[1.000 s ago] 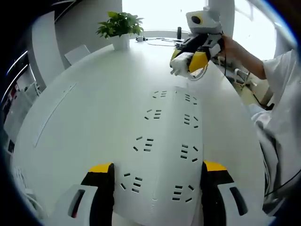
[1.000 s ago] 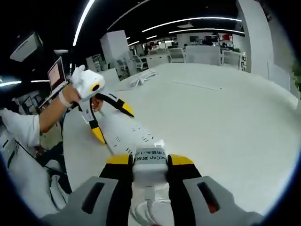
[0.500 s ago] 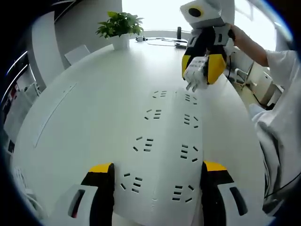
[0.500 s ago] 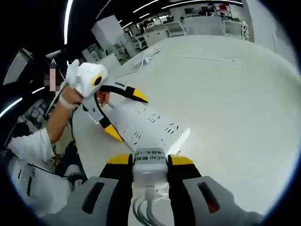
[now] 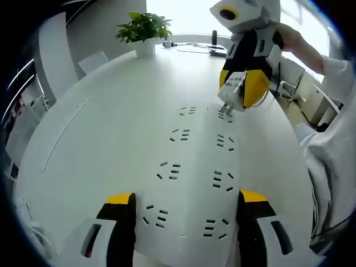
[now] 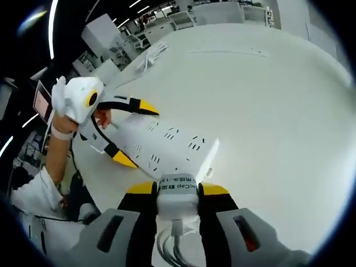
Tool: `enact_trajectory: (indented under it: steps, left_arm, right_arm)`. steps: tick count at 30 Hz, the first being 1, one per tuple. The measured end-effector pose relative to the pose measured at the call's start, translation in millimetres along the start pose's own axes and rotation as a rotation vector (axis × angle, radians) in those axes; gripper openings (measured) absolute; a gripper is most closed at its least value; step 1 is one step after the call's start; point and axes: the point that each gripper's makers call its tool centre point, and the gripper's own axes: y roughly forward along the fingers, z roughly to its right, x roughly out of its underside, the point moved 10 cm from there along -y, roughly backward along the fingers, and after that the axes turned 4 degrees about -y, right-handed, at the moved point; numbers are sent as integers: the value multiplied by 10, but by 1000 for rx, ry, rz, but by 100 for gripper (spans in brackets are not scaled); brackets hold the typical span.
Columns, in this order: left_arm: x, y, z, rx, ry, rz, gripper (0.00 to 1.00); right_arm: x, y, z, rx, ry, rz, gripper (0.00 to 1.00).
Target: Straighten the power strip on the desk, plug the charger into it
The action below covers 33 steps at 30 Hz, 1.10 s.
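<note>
The left gripper [image 5: 182,204] stands wide open, its yellow-tipped fingers [image 5: 118,203] flanking the near end of the white power strip [image 5: 194,178] on the desk [image 5: 100,139]. The right gripper [image 6: 177,192] is clamped on the white charger [image 6: 177,192], its prongs hovering just above the strip's far sockets. A potted plant [image 5: 143,30] appears in the left gripper view; the right gripper view reveals a person's hand [image 6: 103,118] and distant office desks.

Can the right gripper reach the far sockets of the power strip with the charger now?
Probably yes: the right gripper holds the charger just above the power strip's far end, nothing between.
</note>
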Motion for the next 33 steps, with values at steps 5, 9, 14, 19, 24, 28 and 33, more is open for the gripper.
enact_trajectory:
  steps: [5, 9, 14, 19, 24, 28, 33]
  left_arm:
    - [-24, -11, 23, -17, 0, -15, 73]
    - [-46, -16, 37, -34, -20, -34, 72]
    - [-64, -27, 52, -48, -12, -44, 71]
    - [-70, -34, 56, -56, -9, -45, 70]
    - [-94, -36, 51, -57, -8, -59, 70]
    - [-111, -39, 61, -62, -4, -71, 69]
    - [-107, -48, 76, -69, -3, -69, 69]
  right_arm:
    - [-120, 14, -26, 48, 13, -58, 28]
    - [-243, 39, -3, 73, 34, -118, 27]
    - [-339, 62, -34, 105, 27, -195, 27]
    - [-358, 70, -83, 131, 4, -224, 27]
    - [-353, 67, -134, 158, 37, -257, 27]
    - [-391, 85, -203, 202, 35, -296, 27]
    - [-409, 109, -277, 250, 27, -331, 27]
